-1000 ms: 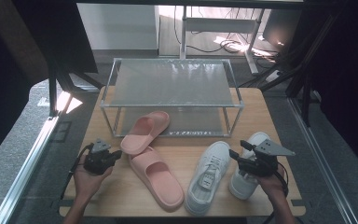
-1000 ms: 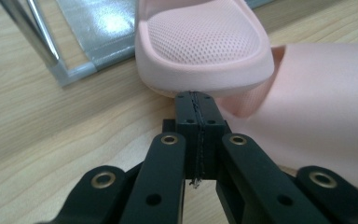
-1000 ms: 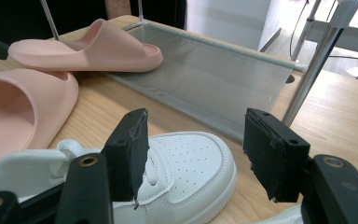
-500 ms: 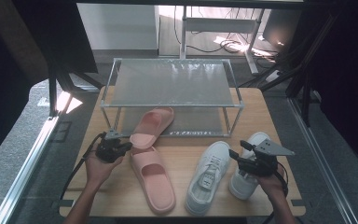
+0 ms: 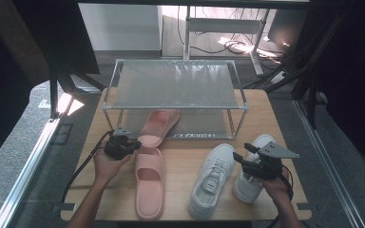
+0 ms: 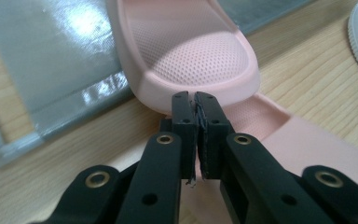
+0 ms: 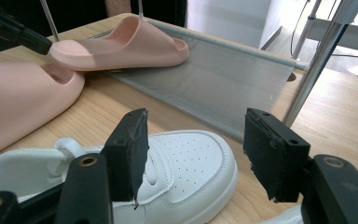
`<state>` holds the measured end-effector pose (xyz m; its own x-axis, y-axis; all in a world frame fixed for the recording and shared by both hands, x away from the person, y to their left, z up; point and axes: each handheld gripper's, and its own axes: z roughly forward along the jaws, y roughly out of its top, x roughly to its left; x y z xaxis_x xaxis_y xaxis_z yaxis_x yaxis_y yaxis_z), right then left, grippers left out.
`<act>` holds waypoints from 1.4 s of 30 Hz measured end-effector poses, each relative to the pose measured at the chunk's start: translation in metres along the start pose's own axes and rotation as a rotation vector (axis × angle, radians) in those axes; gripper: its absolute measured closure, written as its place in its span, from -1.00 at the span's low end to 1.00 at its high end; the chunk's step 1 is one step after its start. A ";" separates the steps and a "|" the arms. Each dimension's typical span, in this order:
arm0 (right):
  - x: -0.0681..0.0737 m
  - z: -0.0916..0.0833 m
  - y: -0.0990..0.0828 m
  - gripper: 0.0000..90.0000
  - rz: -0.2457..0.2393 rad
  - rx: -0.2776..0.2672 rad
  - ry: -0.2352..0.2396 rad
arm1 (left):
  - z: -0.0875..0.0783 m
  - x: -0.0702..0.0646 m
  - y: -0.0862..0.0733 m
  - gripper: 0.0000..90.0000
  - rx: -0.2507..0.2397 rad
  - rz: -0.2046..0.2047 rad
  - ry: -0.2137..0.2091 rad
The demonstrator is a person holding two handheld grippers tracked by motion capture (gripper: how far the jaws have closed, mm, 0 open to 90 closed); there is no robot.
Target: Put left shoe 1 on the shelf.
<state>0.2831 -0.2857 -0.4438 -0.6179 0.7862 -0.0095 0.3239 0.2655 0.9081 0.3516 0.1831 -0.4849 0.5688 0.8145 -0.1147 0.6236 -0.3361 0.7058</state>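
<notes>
Left gripper [image 5: 132,144] jaws nearly together, just a thin slit between the pads, and they have just been opening slightly; nothing is between them. In the left gripper view the tips [image 6: 195,103] sit right at the heel rim of the far pink slide [image 6: 186,51], very close or touching, can't tell which. That far pink slide [image 5: 158,126] is a pale pink one-piece foam slipper with a dotted footbed. It lies heel toward the person, toe end pushed under the metal shoe rack [image 5: 176,83] onto its grey lower shelf [image 7: 223,79], heel sticking out over the wooden table [image 5: 185,156].

Near pink slide [image 5: 149,183], same colour and shape, lies flat on the table just in front of it, wide strap facing up; its end sits close against the first slide's heel.

Right gripper [image 5: 240,159] jaws spread wide with nothing between the pads, hovering over the white sneakers. Left white sneaker [image 5: 212,179] is laced with a perforated toe, toe pointing toward the rack. Right white sneaker [image 5: 252,178] sits just beside it, partly under the right hand.
</notes>
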 end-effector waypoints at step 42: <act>-0.004 -0.005 -0.001 -0.08 0.006 -0.010 -0.013 | 0.040 -0.001 0.026 0.94 0.013 0.012 0.031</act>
<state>0.2820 -0.2918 -0.4425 -0.6062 0.7953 -0.0094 0.3206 0.2551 0.9122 0.3889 0.1548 -0.4947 0.5591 0.8248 -0.0846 0.6241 -0.3515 0.6978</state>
